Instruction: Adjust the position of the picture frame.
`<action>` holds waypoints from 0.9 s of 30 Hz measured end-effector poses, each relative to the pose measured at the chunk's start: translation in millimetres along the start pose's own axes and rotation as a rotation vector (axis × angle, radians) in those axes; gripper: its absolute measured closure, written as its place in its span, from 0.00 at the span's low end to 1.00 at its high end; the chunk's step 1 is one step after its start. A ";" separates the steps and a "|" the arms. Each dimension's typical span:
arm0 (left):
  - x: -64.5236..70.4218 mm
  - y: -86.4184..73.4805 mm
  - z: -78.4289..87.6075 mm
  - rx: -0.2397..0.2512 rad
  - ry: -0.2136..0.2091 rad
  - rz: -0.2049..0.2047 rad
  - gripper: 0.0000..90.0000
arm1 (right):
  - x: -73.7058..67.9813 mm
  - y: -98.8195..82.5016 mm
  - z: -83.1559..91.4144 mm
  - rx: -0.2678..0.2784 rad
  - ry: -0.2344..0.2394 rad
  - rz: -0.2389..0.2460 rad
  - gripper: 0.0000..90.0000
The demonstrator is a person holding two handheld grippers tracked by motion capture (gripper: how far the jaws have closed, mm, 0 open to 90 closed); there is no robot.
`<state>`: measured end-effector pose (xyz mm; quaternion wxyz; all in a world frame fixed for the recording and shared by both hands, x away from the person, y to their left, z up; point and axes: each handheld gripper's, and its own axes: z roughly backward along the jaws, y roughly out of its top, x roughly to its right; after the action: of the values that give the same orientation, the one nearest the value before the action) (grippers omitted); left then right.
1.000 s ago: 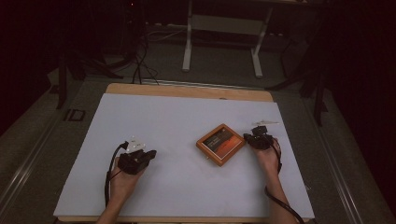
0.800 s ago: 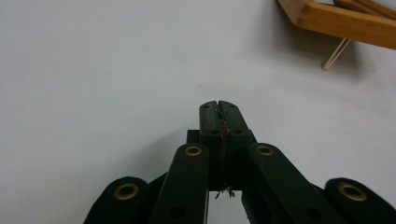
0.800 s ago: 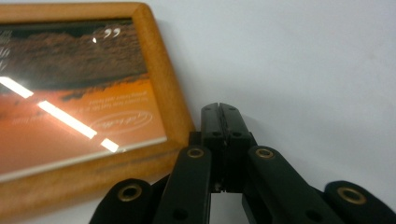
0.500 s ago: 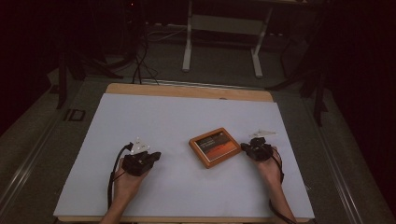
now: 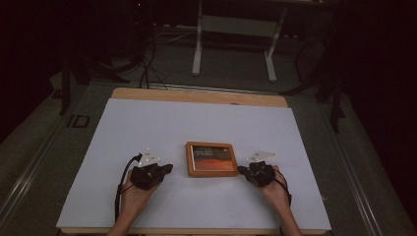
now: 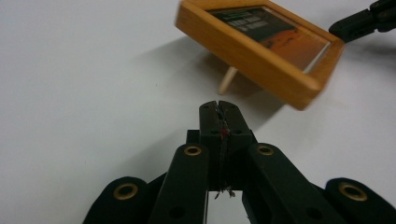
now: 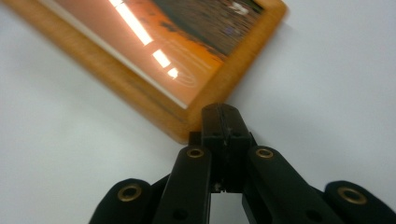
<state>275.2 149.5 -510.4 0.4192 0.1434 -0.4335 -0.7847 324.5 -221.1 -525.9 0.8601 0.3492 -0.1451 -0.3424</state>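
Our right claw (image 5: pixel 243 170) is clenched with nothing between its jaws, and its tip sits at the near right corner of the wooden picture frame (image 5: pixel 211 159); in the right gripper view the closed tip (image 7: pixel 223 122) meets that corner of the frame (image 7: pixel 154 60), touching or all but touching it. The frame lies face up and squared to us, a little right of centre on the near half of the white worktop (image 5: pixel 196 123). In the left gripper view the frame (image 6: pixel 261 46) shows a small wooden peg (image 6: pixel 227 80) under its back, so it seems to rest slightly propped and not flat. Our left claw (image 5: pixel 167 168) is also clenched and empty, lying on the worktop just left of the frame and apart from it, its tip (image 6: pixel 219 116) aimed at the frame's near side. We judge the step in hand to be nudging the frame into place with a closed claw. The next move calls for a low, level push against the rim, gentle enough that the propped frame slides and neither tips nor spins, with our left claw ready to steady the opposite edge.
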 end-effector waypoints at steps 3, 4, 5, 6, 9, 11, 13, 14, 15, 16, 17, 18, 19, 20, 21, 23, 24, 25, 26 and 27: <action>-0.6 -2.3 5.4 0.004 -0.016 0.017 0.99 | -12.7 3.0 1.1 0.006 0.028 0.030 1.00; -0.6 -2.6 6.4 0.007 -0.023 0.023 0.98 | -15.8 3.8 0.8 0.001 0.034 0.036 1.00; -0.4 -2.9 8.0 0.007 -0.031 0.029 0.97 | -17.8 4.1 0.4 0.003 0.040 0.036 1.00; 0.0 -2.9 8.2 0.009 -0.036 0.034 0.97 | -19.8 4.4 -0.2 0.002 0.052 0.038 1.00; 2.6 -2.5 6.9 0.008 -0.049 0.035 0.91 | -23.0 4.8 -1.9 0.010 0.086 0.030 1.00; 3.0 -1.9 5.9 0.023 -0.061 0.045 0.82 | -26.0 5.5 -2.7 0.008 0.101 0.034 1.00; 2.2 -0.6 4.8 0.031 -0.071 0.058 0.70 | -29.5 6.5 -3.5 0.005 0.113 0.043 1.00; 1.6 0.0 3.8 0.035 -0.074 0.070 0.64 | -31.1 6.9 -3.8 0.004 0.122 0.046 1.00; 0.7 0.4 2.7 0.040 -0.081 0.085 0.61 | -32.6 7.2 -4.1 0.005 0.129 0.052 1.00; -0.5 0.8 1.2 0.046 -0.084 0.098 0.57 | -34.0 7.3 -4.2 0.005 0.134 0.055 1.00; -0.5 0.8 1.2 0.046 -0.084 0.098 0.54 | -34.0 7.3 -4.2 0.005 0.134 0.055 1.00; -2.9 1.9 -2.8 0.049 -0.096 0.117 0.54 | -35.0 7.5 -4.4 0.006 0.139 0.056 1.00; -3.7 2.8 -5.7 0.045 -0.101 0.131 0.49 | -36.2 7.6 -4.7 0.008 0.144 0.064 1.00; -4.5 3.6 -8.7 0.042 -0.105 0.141 0.47 | -36.7 7.7 -4.7 0.006 0.147 0.062 1.00; -5.0 4.3 -11.6 0.036 -0.110 0.150 0.46 | -36.9 7.7 -4.7 0.006 0.151 0.062 1.00; -5.3 5.1 -17.1 0.024 -0.109 0.171 0.43 | -37.6 7.4 -4.5 0.007 0.159 0.063 1.00; -5.5 5.2 -20.2 0.018 -0.105 0.180 0.42 | -38.2 7.3 -4.5 0.009 0.165 0.063 1.00; -5.8 5.1 -22.3 0.012 -0.105 0.193 0.41 | -38.9 7.4 -4.5 0.009 0.166 0.067 1.00; -6.6 5.0 -24.0 0.007 -0.108 0.203 0.41 | -39.3 7.5 -4.8 0.010 0.166 0.069 1.00; -7.5 4.7 -25.5 0.003 -0.114 0.213 0.41 | -39.5 7.7 -4.9 0.011 0.167 0.071 1.00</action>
<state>297.3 139.8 -522.5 0.4749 0.0523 -0.4705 -0.7419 302.1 -187.4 -524.4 0.8790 0.3756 -0.0870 -0.2806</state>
